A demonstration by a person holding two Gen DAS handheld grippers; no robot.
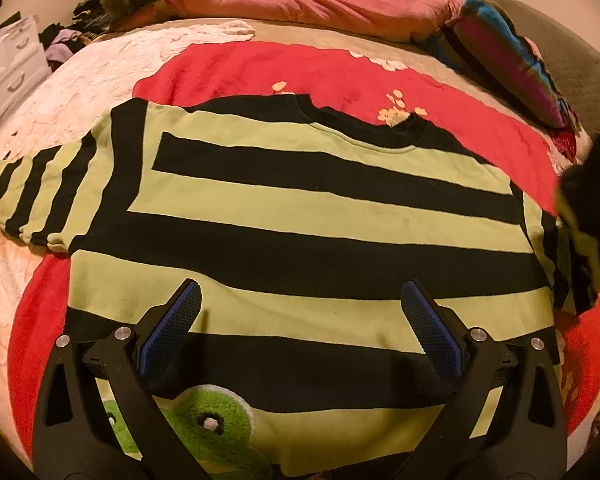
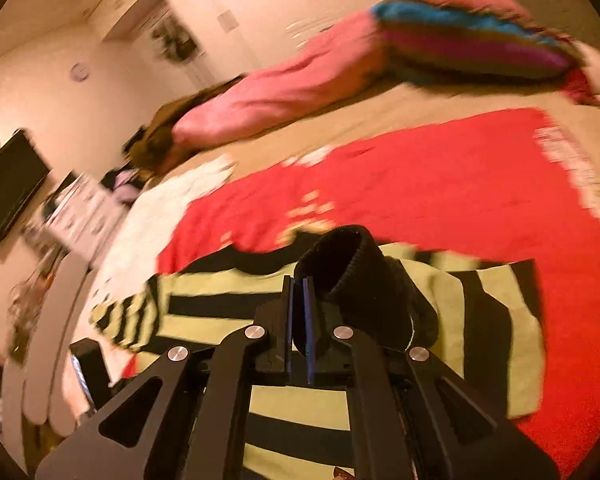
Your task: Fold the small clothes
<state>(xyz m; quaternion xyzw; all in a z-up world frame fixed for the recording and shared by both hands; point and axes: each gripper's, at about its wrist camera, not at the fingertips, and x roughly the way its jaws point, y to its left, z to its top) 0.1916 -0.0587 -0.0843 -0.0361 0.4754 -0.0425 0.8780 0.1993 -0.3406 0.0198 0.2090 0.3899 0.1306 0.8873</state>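
Overhead, right tongs (image 2: pixel 299 284) pinch sleeve cuff (image 2: pixel 340 256) (black) – sweater (image 1: pixel 292 208) flat; left tongs (image 1: pixel 300 300) agape.

Warm, yellowish indoor light covers both my views; brightness is moderate. My left claw's view is sharp, except a blurred dark patch at its right edge. My right claw's view is smeared by motion blur beyond my fingers. Fisheye curvature bends the edges, and dark vignetting fills every corner.

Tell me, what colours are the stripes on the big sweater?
The sweater has wide black and light green stripes, clearest in the left wrist view.
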